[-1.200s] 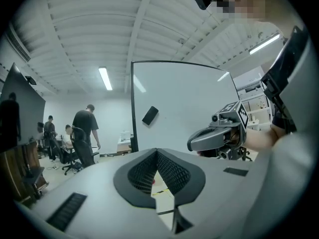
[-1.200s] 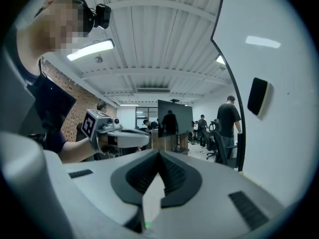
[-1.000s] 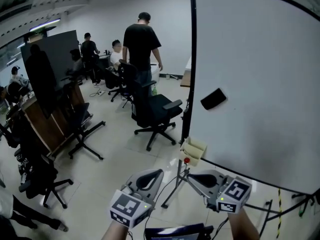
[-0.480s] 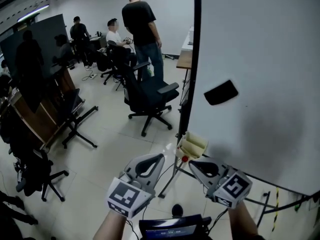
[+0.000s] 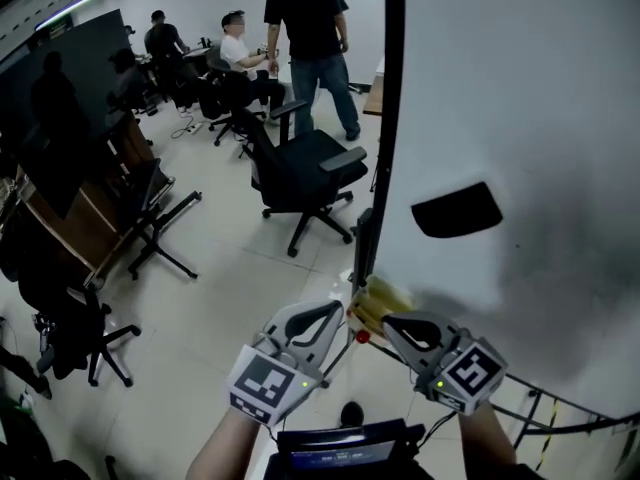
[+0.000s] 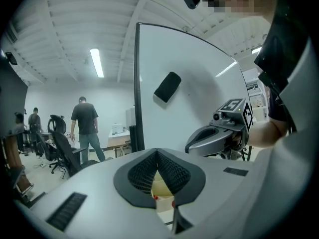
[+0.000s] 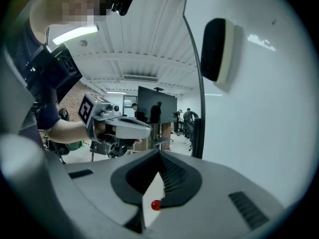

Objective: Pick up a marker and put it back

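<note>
A cream marker tray (image 5: 380,300) hangs at the lower left corner of the whiteboard (image 5: 540,88), with a red marker cap (image 5: 362,336) showing beside it. My left gripper (image 5: 337,312) is shut and holds nothing, its tip just left of the tray. My right gripper (image 5: 389,324) is also shut and holds nothing, its tip just below the tray. In the left gripper view the tray (image 6: 162,188) and a red cap (image 6: 155,197) show below the closed jaws. The right gripper view shows a red cap (image 7: 156,204) below its closed tip (image 7: 160,153).
A black eraser (image 5: 456,211) sticks to the whiteboard above the tray. A black office chair (image 5: 300,168) stands on the tiled floor to the left, with more chairs and desks along the far left. Several people (image 5: 312,38) are at the back of the room.
The view has tilted down and closer to the board. Both grippers have moved up toward the tray, both still shut. The standing person at the back has walked further away.
</note>
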